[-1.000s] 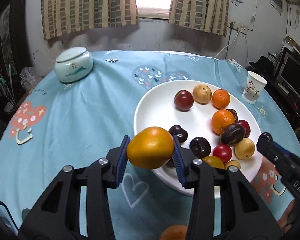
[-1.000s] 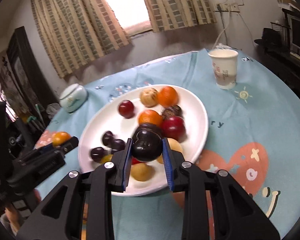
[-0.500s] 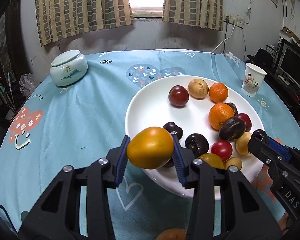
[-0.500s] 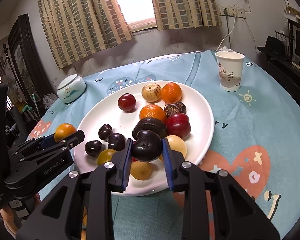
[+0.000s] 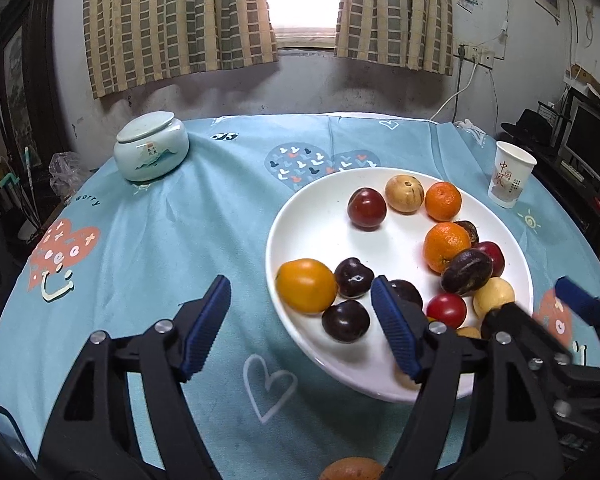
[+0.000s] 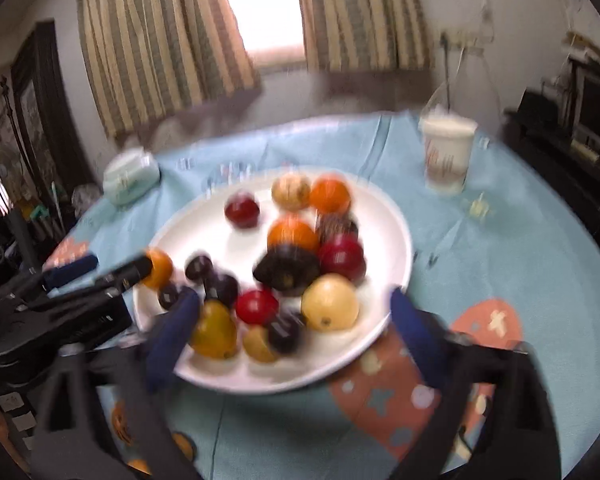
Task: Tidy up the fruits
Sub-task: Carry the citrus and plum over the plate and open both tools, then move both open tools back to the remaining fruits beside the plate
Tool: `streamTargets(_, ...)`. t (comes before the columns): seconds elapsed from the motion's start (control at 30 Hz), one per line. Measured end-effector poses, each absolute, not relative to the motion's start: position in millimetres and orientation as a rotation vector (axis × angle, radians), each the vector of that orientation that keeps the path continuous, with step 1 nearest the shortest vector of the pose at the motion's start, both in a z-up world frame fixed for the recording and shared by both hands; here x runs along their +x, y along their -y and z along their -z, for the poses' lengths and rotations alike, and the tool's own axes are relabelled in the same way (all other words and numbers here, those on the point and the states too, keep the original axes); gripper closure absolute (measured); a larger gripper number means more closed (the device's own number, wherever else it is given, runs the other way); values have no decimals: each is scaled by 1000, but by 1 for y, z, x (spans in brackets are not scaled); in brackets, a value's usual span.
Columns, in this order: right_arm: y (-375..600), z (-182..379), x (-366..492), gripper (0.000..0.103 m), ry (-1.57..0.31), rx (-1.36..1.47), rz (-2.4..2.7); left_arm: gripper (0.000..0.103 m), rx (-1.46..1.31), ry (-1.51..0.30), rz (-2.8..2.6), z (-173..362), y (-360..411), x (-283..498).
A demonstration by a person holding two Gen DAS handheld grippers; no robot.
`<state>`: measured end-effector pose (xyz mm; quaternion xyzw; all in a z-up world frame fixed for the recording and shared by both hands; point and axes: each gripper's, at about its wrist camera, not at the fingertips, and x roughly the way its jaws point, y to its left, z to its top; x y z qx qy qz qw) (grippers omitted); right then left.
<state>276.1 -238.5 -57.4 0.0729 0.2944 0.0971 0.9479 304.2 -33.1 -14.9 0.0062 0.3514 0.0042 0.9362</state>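
Observation:
A white plate (image 5: 288, 216) on the blue tablecloth holds several fruits. A yellow-orange fruit (image 5: 305, 286) lies loose on the plate's left rim area, just ahead of my left gripper (image 5: 301, 324). That gripper's jaws are opening, and no pad touches the fruit. In the blurred right wrist view my right gripper (image 6: 292, 332) is opening wide over the plate's (image 6: 395, 240) near edge. A dark plum (image 6: 286, 334) rests on the plate between its fingers, free of both pads. The left gripper (image 6: 104, 270) shows at the left there, beside the orange fruit (image 6: 158, 268).
Tangerines (image 5: 445, 246), red plums (image 5: 365, 208), dark plums (image 5: 345, 320) and pale fruits (image 5: 403, 194) fill the plate's right half. A lidded ceramic jar (image 5: 150, 152) stands back left, a paper cup (image 5: 509, 180) back right. An orange fruit (image 5: 351, 472) lies on the cloth near me.
Both grippers have opened. The yellow-orange fruit left the left jaws and now lies on the plate. The dark plum left the right jaws and sits among the fruits.

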Motion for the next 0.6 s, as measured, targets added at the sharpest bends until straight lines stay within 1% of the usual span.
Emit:
streamTargets(0.1,241,43,267,5,-545,146,-189,28,-4,-717,-17,13,28,304)
streamTargets(0.23,266,6,227,5,-308,274,-202,25,-35,-708,-27,6,18,301)
streamTargets(0.33,278,-16,197,1,-175,309,-207,23,-71,-697,-31,-1,10,298)
streamTargets(0.4,281,-23,187,1,-147,313,-214,22,-90,-687,-34,-7,4,294)
streamTargets(0.47,281,-26,182,1,-150,319,-231,18,-97,-678,-37,-12,1,290)
streamTargets(0.6,272,-14,175,1,-223,290,-264,16,-88,-685,-60,-9,-6,270)
